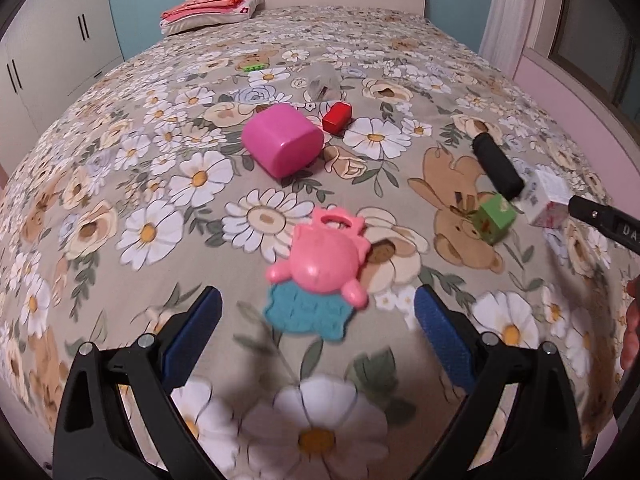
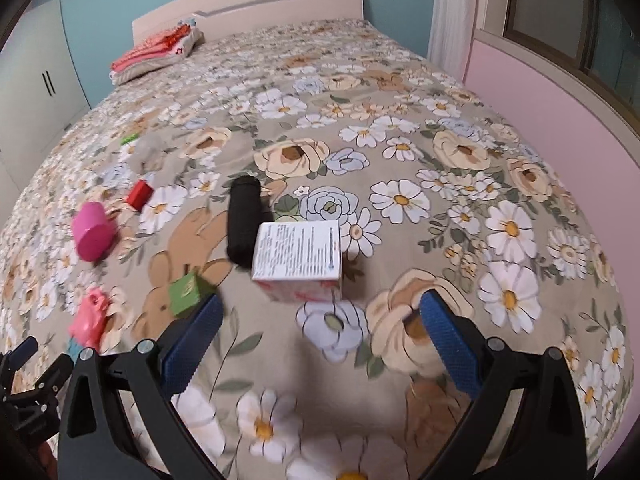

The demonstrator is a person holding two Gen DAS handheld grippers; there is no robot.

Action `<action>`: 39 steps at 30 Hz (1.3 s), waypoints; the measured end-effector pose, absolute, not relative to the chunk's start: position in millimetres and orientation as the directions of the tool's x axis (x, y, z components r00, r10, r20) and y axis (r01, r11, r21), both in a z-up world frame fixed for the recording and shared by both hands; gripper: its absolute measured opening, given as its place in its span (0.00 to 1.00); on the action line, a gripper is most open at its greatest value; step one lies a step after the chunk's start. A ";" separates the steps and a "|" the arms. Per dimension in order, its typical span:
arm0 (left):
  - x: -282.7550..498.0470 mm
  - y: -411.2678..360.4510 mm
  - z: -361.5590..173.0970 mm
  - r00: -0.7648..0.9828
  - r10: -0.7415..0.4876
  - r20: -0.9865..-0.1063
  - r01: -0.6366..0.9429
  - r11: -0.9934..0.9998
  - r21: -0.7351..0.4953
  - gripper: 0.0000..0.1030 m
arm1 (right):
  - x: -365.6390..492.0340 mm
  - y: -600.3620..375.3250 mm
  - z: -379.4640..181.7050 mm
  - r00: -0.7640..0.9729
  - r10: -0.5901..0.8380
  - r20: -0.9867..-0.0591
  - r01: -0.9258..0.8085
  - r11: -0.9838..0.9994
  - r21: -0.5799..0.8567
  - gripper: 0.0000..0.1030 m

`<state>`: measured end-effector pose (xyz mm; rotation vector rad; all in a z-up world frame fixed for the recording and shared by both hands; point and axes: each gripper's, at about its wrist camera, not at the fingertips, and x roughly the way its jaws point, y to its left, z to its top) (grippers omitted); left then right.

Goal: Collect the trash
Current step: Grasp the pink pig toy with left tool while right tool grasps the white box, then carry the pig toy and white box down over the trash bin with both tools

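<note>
Too blurred to identify: a pale translucent lump [image 1: 323, 80] far up the floral bedspread [image 1: 120, 184]. Unreadable small print covering the white carton [image 2: 298, 254] (pink pattern on its front face), lying on the bedspread against a black cylinder [image 2: 244, 220], just ahead of the right gripper [image 2: 320, 320], spread wide and empty. Likewise parted and holding nothing: left gripper [image 1: 318, 316], over a pink-and-teal toy [image 1: 320, 276]. Nearby, green cube [image 1: 494, 218], pink cup [image 1: 282, 140], red block [image 1: 337, 117].
</note>
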<state>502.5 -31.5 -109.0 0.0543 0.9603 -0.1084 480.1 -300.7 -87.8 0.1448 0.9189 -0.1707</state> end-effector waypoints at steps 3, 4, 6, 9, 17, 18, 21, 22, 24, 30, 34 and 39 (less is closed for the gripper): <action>520.9 -32.0 -120.4 0.564 -0.063 -0.824 0.114 0.993 0.002 0.92 | 501.3 -302.4 -105.3 0.566 -0.091 -0.819 0.211 0.977 0.037 0.97; 525.2 -32.2 -123.6 0.558 -0.060 -0.827 0.114 0.994 0.004 0.92 | 506.9 -302.8 -109.9 0.558 -0.093 -0.824 0.210 0.977 0.033 0.97; 534.0 -32.6 -130.0 0.542 -0.067 -0.838 0.120 0.993 -0.002 0.92 | 515.9 -303.8 -116.9 0.553 -0.101 -0.827 0.213 0.977 0.023 0.97; 545.8 -32.6 -138.7 0.530 -0.075 -0.845 0.116 0.993 -0.015 0.92 | 526.7 -307.3 -124.9 0.540 -0.107 -0.834 0.219 0.975 0.016 0.97; 562.7 -36.3 -158.4 0.504 -0.096 -0.858 0.147 0.989 -0.024 0.75 | 538.5 -309.8 -142.3 0.505 -0.076 -0.860 0.203 0.979 0.033 0.73; 563.8 -36.3 -159.0 0.505 -0.102 -0.857 0.151 0.988 -0.029 0.73 | 538.4 -310.0 -142.6 0.508 -0.077 -0.858 0.202 0.979 0.032 0.71; 563.9 -37.4 -159.3 0.505 -0.126 -0.854 0.175 0.984 -0.041 0.58 | 539.0 -309.9 -142.7 0.515 -0.080 -0.854 0.195 0.980 0.026 0.55; 563.4 -38.9 -158.2 0.502 -0.128 -0.855 0.184 0.982 -0.039 0.56 | 538.7 -310.3 -142.6 0.516 -0.076 -0.854 0.194 0.980 0.031 0.55; 560.9 -37.2 -156.5 0.492 -0.140 -0.860 0.186 0.981 -0.053 0.56 | 537.1 -310.8 -141.9 0.518 -0.070 -0.852 0.189 0.981 0.035 0.54; 553.3 -31.2 -142.3 0.479 -0.175 -0.860 0.173 0.980 -0.102 0.56 | 525.9 -313.0 -130.3 0.537 -0.058 -0.842 0.189 0.980 0.054 0.54; 543.1 -31.3 -120.5 0.511 -0.175 -0.841 0.178 0.979 -0.095 0.56 | 516.5 -313.1 -111.7 0.564 -0.058 -0.824 0.186 0.981 0.059 0.54; 525.2 -31.9 -91.5 0.546 -0.183 -0.817 0.190 0.977 -0.091 0.56 | 501.9 -313.7 -84.3 0.600 -0.063 -0.798 0.184 0.981 0.060 0.54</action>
